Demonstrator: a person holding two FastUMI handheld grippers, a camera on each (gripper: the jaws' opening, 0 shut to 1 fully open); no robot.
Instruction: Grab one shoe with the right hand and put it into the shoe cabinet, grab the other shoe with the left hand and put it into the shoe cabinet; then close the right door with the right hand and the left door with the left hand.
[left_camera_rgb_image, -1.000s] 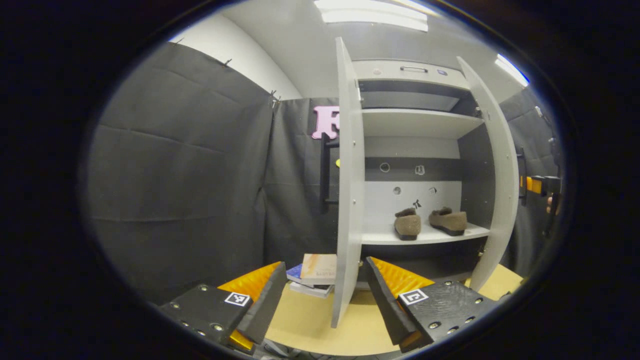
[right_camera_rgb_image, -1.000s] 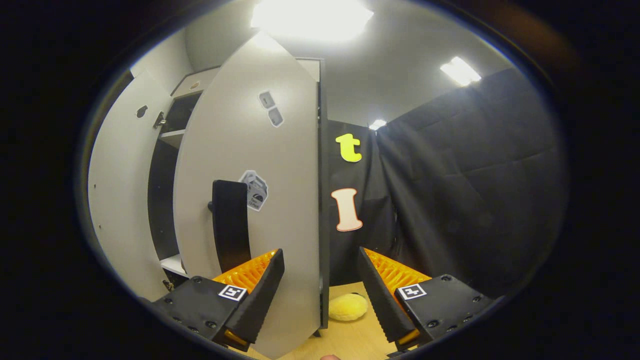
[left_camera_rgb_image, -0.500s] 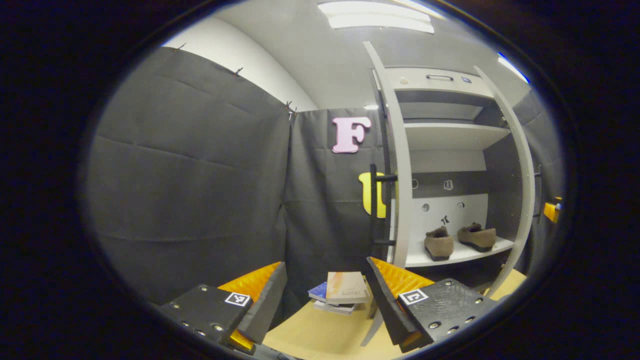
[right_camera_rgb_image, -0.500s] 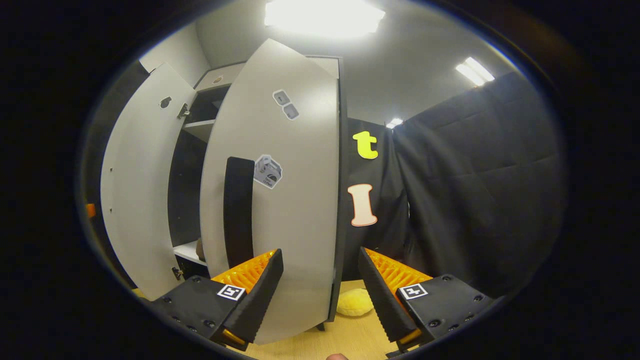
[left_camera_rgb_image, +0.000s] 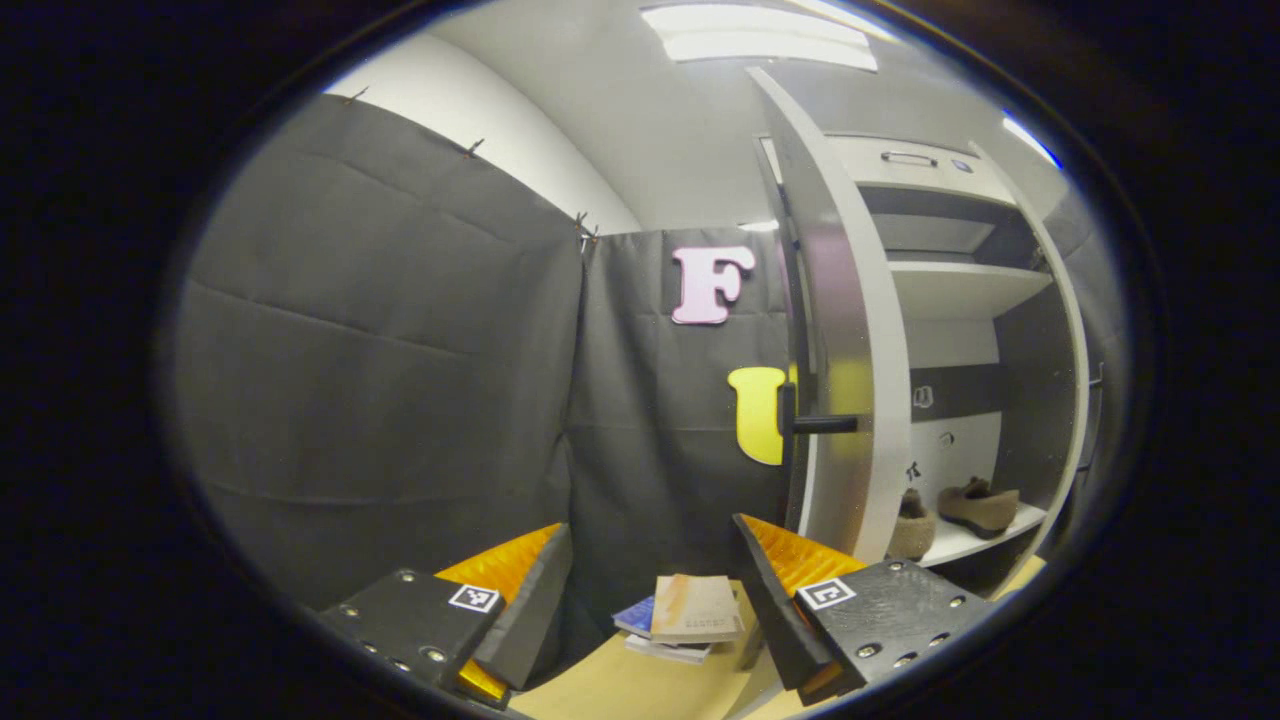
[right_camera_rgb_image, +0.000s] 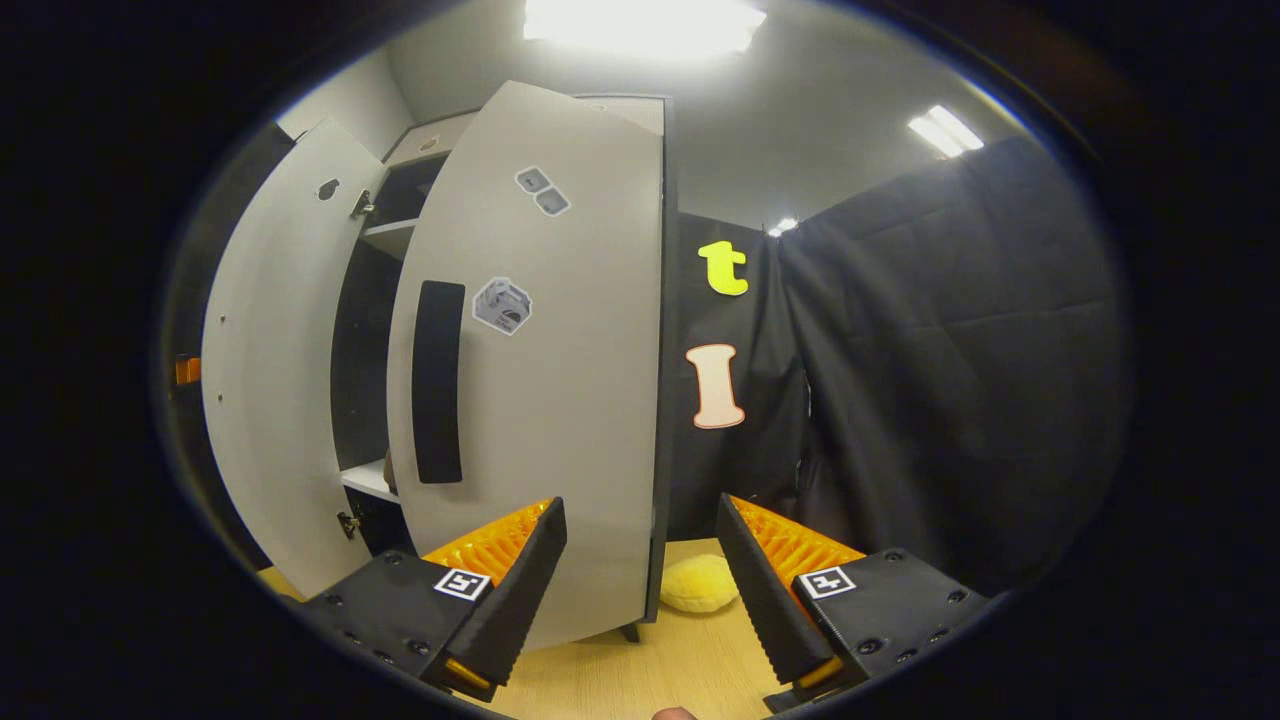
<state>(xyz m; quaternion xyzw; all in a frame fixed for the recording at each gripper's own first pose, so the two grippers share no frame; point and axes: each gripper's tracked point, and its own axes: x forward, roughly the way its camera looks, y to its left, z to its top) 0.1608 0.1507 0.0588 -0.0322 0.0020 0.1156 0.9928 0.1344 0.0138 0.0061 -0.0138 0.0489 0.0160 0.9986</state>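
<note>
Both tongs, left (left_camera_rgb_image: 650, 590) and right (right_camera_rgb_image: 640, 590), were wide open and held nothing. Two brown fuzzy shoes (left_camera_rgb_image: 975, 503) sat on the white cabinet's shelf (left_camera_rgb_image: 965, 540), far ahead-right of the left tongs.

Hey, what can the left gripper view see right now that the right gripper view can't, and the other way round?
Left gripper view: two brown suede shoes on the cabinet's lower white shelf, and a stack of books on the tan tabletop.

Right gripper view: a round yellow plush toy beside the grey right door with its black handle.

Both: the grey shoe cabinet, doors open, and each gripper's own open fingers.
</note>
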